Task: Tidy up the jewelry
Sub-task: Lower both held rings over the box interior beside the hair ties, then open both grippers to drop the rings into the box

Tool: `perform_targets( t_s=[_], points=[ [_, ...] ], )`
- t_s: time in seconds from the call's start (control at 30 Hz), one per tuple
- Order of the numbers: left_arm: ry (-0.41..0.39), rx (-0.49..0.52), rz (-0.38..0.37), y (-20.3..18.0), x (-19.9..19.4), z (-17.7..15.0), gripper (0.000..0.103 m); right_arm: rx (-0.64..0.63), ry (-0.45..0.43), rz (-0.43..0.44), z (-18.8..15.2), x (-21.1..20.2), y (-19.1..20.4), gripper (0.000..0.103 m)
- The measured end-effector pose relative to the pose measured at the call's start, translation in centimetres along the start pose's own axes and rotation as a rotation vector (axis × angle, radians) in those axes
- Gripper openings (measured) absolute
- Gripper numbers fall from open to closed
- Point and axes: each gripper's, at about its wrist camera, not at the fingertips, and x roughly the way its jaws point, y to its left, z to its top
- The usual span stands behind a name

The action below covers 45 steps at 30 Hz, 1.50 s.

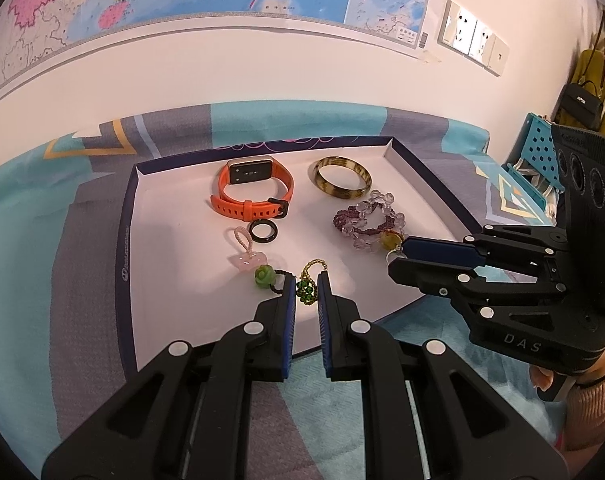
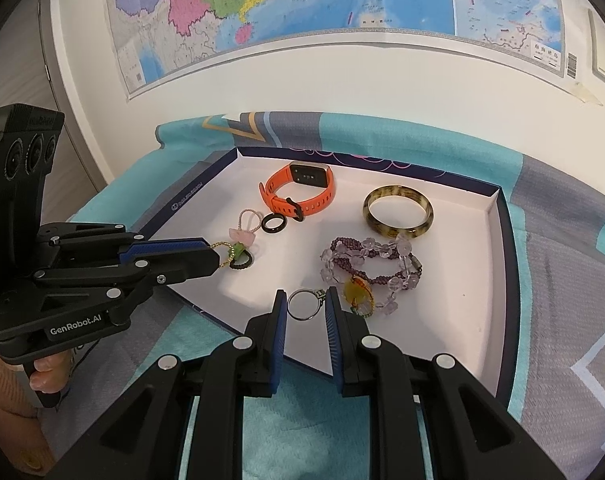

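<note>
A white tray [image 1: 174, 240] with a dark blue rim lies on the patterned cloth. My left gripper [image 1: 306, 280] is shut on a green beaded charm [image 1: 305, 289] with a gold chain, low over the tray's near side. A green flower bead [image 1: 264, 276] on a black cord lies just left of it. At the tray's near right, my right gripper [image 2: 305, 296] is shut on a silver ring [image 2: 302, 318]. Beside that ring lies an amber pendant [image 2: 356, 294] among purple and clear bead bracelets [image 2: 366, 258].
An orange watch [image 1: 254, 188], a tortoiseshell bangle [image 1: 342, 193], a black ring [image 1: 264, 225] and a pink charm [image 1: 249, 258] lie further back in the tray. A wall with maps stands right behind. A blue perforated rack [image 1: 536, 148] stands at the right.
</note>
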Motion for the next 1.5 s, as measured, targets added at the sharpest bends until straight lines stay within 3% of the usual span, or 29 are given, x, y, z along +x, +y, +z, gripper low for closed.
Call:
perform_targets(
  t_s=[1.5],
  points=[
    [0.062,-0.044,0.036,1.2,2.4,-0.4,0.014,0.029,0.041,-0.026,-0.1,1.9,-0.6,0.018]
  ],
)
